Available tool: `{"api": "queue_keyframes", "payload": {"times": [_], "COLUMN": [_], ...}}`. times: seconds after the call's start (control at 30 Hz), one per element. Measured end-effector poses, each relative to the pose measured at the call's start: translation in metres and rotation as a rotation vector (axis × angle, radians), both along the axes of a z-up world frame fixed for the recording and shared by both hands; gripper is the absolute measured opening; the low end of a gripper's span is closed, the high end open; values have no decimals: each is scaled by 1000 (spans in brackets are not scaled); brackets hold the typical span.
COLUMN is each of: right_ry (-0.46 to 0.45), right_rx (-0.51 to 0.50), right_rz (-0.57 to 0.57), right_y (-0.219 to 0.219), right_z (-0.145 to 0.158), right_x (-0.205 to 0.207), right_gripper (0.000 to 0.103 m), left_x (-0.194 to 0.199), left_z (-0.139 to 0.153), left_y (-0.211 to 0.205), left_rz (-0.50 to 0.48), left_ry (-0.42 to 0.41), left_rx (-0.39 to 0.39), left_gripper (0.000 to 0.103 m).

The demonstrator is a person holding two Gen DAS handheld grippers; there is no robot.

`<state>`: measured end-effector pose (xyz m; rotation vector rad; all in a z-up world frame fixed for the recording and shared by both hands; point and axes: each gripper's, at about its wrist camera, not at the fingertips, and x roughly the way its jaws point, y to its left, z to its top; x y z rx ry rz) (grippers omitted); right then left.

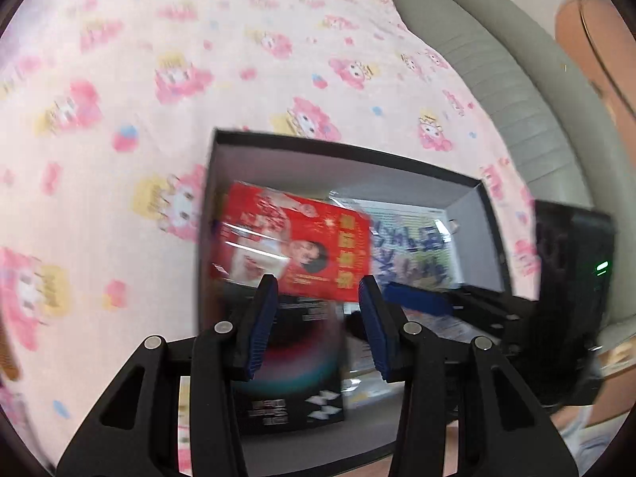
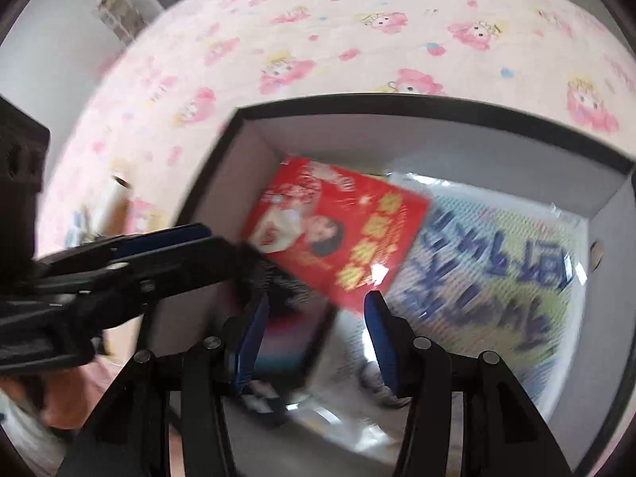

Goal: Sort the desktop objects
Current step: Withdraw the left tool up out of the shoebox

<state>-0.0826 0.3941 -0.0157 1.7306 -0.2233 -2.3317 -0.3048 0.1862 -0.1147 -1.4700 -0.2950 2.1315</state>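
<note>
A black-rimmed box (image 1: 342, 147) with a grey inside lies on the pink cartoon-print cloth; it also shows in the right wrist view (image 2: 397, 101). Inside it lie a red packet (image 1: 294, 238) (image 2: 338, 222), a dark box with a coloured circle (image 1: 294, 365) (image 2: 286, 342) and a clear-wrapped pack with blue lettering (image 1: 413, 246) (image 2: 497, 262). My left gripper (image 1: 316, 290) is open and empty above the dark box. My right gripper (image 2: 314, 306) is open and empty above the box's inside. The left gripper (image 2: 159, 238) enters the right wrist view from the left.
The pink cloth (image 1: 159, 79) covers the surface around the box. A grey padded seat (image 1: 497, 79) lies to the right of it. A white tube-like object (image 2: 115, 202) lies on the cloth left of the box. Both views are motion-blurred.
</note>
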Motion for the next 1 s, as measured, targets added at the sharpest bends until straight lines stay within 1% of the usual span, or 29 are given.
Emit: {"api": "queue_keyframes", "payload": {"times": [0.03, 0.1, 0.13, 0.17, 0.2, 0.23, 0.3, 0.33, 0.37, 0.43, 0.5, 0.57, 0.6, 0.63, 0.73, 0.8, 0.87, 0.97, 1.0], "right_ry": [25, 87, 115, 145, 178, 221, 301, 329, 358, 403, 435, 467, 482, 491, 502, 505, 511, 516, 522], "right_rx": [6, 39, 39, 37, 39, 46, 51, 37, 23, 11, 9, 12, 11, 11, 10, 16, 14, 42, 53], "right_rz": [-16, -55, -69, -84, -92, -97, -106, -106, -106, -118, -131, -150, -154, -153, -145, -155, -181, -200, -200], "right_y": [5, 8, 2, -5, -15, -32, -63, -71, -79, -86, -103, -123, -128, -132, -145, -150, -149, -150, -151], "right_z": [-4, 5, 11, 4, -10, -10, -9, -10, -11, -1, 18, 20, 16, 20, 31, 36, 42, 51, 53], "right_x": [14, 43, 50, 38, 9, 1, -16, -21, -27, -20, -1, 9, 14, 24, 50, 61, 69, 81, 83], "right_gripper": [47, 47, 47, 47, 47, 47, 47, 47, 47, 47, 47, 47, 47, 47, 47, 47, 48, 54, 55], "left_x": [6, 20, 28, 38, 48, 60, 90, 106, 122, 153, 177, 198, 207, 216, 240, 251, 263, 277, 279], "left_z": [6, 22, 32, 41, 50, 60, 82, 92, 100, 116, 125, 131, 135, 139, 147, 152, 157, 163, 164], "left_y": [-2, -6, -9, -13, -18, -23, -37, -44, -52, -66, -79, -90, -95, -98, -107, -115, -120, -124, -126], "left_rz": [1, 10, 19, 32, 48, 61, 90, 105, 119, 143, 157, 180, 188, 191, 204, 207, 211, 229, 232], "left_ry": [38, 115, 158, 194, 223, 253, 340, 380, 413, 467, 469, 468, 472, 482, 506, 515, 531, 562, 562], "left_rx": [-27, -77, -105, -133, -161, -188, -232, -248, -258, -270, -259, -260, -265, -271, -279, -268, -258, -270, -266], "left_gripper": [42, 45, 48, 52, 54, 56, 58, 64, 75, 79, 79, 79, 79, 79, 78, 79, 85, 90, 90]}}
